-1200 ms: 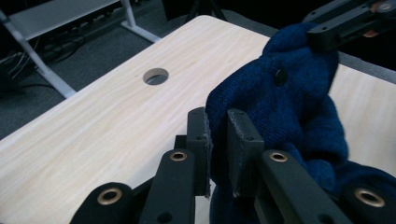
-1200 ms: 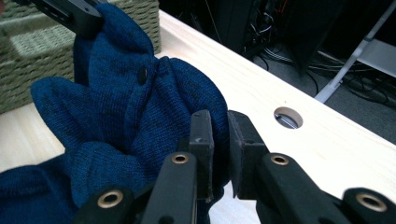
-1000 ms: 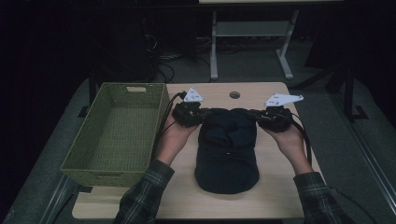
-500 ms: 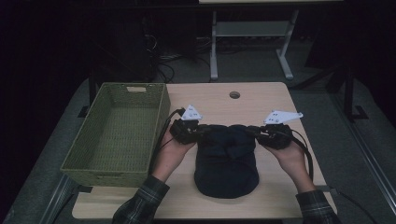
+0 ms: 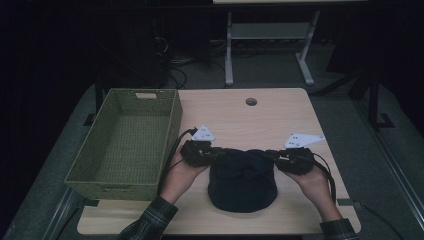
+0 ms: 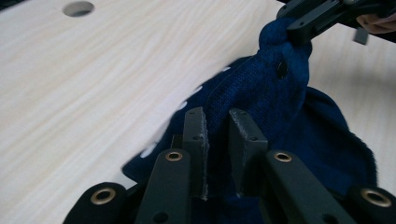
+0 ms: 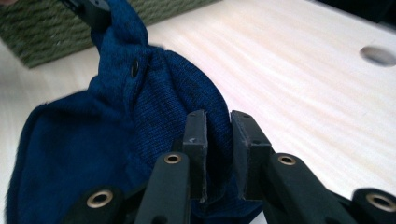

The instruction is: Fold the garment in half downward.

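The dark blue knit cloth (image 5: pixel 243 180) lies folded on the table (image 5: pixel 250 120), at about 4 o'clock from the basket (image 5: pixel 125 145). Each gripper, left (image 5: pixel 216 154) and right (image 5: pixel 274 156), is clamped on a far corner, at 10 and 2 o'clock on the cloth. It looks light, soft and floppy, so it will sag between the grips; pinching a thick bunch at the corners seems safest.

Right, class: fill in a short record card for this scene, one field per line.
Surface: wooden table
Item handled: dark blue knitted cloth, bunched at its far edge
Left tool: jaws closed on the cloth's left side
Right tool: jaws closed on the cloth's right side
Container: green woven basket, left of the cloth, nothing in it
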Motion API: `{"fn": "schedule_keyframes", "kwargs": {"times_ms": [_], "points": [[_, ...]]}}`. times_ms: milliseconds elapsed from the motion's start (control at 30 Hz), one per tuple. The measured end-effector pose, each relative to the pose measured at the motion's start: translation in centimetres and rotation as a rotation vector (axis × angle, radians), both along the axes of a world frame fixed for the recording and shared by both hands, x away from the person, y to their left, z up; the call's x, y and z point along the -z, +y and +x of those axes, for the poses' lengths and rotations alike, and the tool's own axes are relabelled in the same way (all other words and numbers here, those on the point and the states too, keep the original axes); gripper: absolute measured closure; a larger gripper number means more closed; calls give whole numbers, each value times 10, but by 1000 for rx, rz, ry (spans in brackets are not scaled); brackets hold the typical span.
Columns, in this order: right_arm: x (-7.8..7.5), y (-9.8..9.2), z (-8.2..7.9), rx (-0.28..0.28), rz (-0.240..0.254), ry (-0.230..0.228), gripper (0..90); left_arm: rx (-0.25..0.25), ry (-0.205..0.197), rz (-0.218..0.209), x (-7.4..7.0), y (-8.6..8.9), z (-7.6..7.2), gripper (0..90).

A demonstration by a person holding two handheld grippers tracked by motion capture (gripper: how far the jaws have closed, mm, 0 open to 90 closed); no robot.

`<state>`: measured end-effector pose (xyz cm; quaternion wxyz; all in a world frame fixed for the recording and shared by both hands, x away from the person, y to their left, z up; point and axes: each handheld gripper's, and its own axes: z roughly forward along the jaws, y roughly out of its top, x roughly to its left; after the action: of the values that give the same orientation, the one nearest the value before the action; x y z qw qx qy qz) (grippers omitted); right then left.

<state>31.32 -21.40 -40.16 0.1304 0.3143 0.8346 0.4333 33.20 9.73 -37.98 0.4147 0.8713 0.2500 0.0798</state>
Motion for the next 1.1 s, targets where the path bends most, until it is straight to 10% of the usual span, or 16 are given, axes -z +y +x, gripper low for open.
{"fn": "schedule_keyframes", "kwargs": {"times_ms": [400,667,1100], "points": [[15,-2,-27,-61,-5,63,724,54,78,19,12,4,-24,739],[10,-11,-42,-79,33,75,638,74,60,-1,-1,11,-41,638],[-2,-27,-28,-39,61,57,798,19,69,-31,-10,18,-18,830]]}}
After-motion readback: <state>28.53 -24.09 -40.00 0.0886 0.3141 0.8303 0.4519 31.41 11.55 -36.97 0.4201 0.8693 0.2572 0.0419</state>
